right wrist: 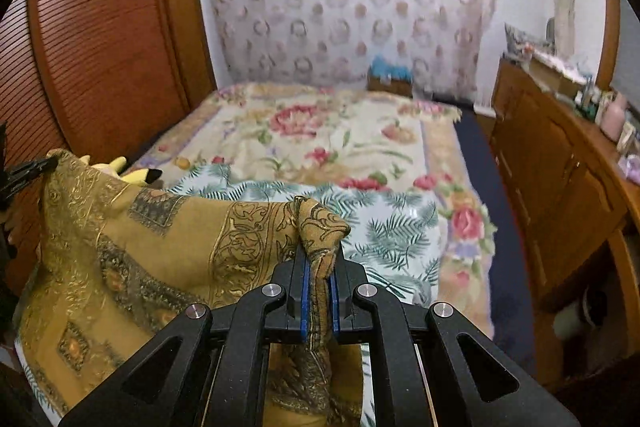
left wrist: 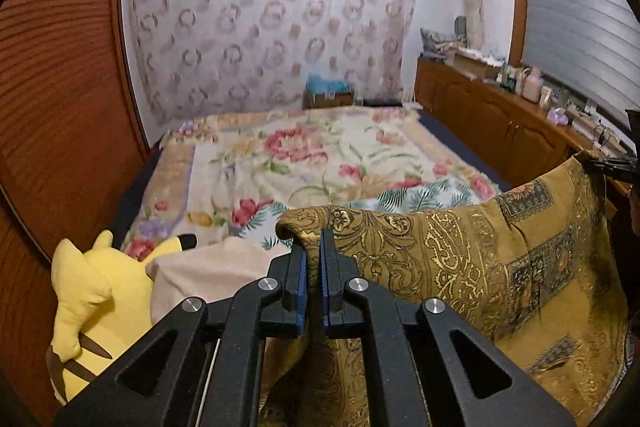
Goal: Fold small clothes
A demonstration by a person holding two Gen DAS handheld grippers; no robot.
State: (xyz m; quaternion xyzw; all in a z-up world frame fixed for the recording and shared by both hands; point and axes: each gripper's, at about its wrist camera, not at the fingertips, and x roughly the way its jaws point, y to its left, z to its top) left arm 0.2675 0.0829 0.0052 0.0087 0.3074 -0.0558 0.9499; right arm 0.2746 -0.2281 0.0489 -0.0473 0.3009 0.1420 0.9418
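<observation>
A mustard-gold patterned cloth [left wrist: 500,251] hangs stretched in the air between my two grippers, above the near end of the bed. My left gripper [left wrist: 314,243] is shut on its left corner. My right gripper [right wrist: 319,259] is shut on its right corner, with fabric bunched between the blue pads. The same cloth [right wrist: 132,247] fills the left of the right wrist view. Each gripper shows at the other view's edge, the right one [left wrist: 612,165] and the left one [right wrist: 28,169], pinching the far corner.
The bed has a floral blanket [left wrist: 288,155] and a palm-leaf sheet [right wrist: 384,223] near me. A yellow plush toy [left wrist: 92,303] and a beige cloth [left wrist: 208,271] lie at the left. A wooden wardrobe [left wrist: 60,87] stands left, a cluttered wooden dresser [left wrist: 500,123] right.
</observation>
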